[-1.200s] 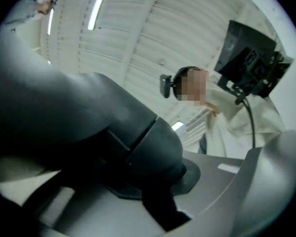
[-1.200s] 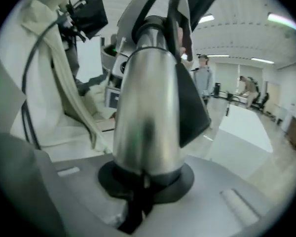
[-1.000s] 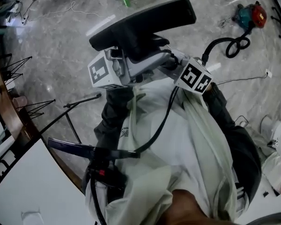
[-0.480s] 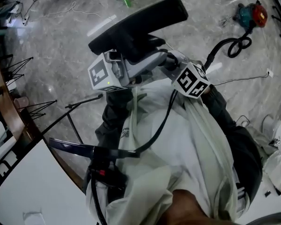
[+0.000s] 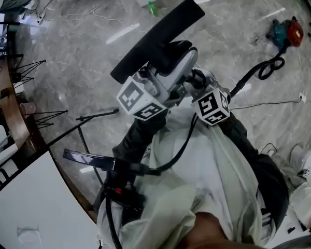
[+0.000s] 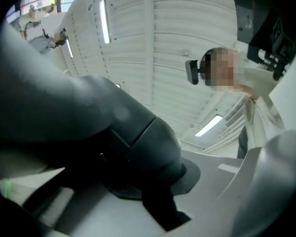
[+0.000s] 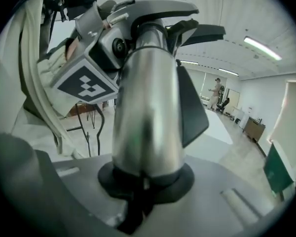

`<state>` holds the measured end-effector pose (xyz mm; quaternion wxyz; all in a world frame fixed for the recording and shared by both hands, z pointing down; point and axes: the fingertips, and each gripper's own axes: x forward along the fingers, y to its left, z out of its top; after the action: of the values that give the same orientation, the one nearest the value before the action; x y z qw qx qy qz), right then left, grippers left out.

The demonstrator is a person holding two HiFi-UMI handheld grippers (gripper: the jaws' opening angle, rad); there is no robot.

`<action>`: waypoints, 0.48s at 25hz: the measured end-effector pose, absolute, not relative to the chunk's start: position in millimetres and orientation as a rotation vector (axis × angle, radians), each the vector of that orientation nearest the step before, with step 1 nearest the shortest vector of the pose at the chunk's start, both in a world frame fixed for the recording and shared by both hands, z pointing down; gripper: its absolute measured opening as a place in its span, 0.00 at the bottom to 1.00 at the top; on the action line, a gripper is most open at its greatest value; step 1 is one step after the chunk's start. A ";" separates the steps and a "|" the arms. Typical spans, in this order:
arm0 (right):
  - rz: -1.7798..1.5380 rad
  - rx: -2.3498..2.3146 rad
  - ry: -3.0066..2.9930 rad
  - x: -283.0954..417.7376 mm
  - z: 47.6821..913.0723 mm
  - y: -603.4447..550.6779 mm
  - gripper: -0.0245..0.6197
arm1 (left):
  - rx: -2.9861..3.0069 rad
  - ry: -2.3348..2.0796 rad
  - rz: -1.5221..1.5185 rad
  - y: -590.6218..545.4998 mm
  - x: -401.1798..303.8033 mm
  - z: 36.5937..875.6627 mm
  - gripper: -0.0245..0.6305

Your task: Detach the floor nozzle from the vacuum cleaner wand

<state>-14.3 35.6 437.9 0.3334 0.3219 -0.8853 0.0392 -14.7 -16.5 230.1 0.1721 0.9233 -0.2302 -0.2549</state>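
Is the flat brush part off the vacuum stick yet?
Not yet. Done: both pieces are up off the floor and gripped. In hand: the left hand-held gripper clamps the dark neck of the floor nozzle, and the right hand-held gripper clamps the shiny wand. Left: the nozzle still looks joined to the wand, so it needs pulling apart.

One black floor nozzle (image 5: 158, 38) and one silver wand (image 7: 145, 112). Two grippers, the left gripper (image 5: 177, 61) and the right gripper (image 5: 195, 80), each with one marker cube. On the floor (image 5: 78, 51) are one red and teal machine (image 5: 286, 32), one black hose (image 5: 267, 69) and one small green thing (image 5: 153, 8). One white counter (image 5: 26, 201).
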 end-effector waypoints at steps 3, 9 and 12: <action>0.091 0.666 -2.380 -14.6 437.2 46.2 0.10 | 2.716 -0.297 -0.811 7.1 -5.9 219.6 0.15; 0.147 0.375 -2.491 -22.0 428.4 65.9 0.10 | 2.803 0.032 -0.873 34.9 -1.1 208.1 0.15; 0.154 0.618 -2.428 -16.0 428.9 47.6 0.10 | 2.738 -0.256 -0.848 7.1 -0.9 208.8 0.15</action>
<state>-16.0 47.6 428.9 0.3104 0.2338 -0.9196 0.0582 -0.9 7.1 208.8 0.1316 0.9431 -0.0882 -0.2923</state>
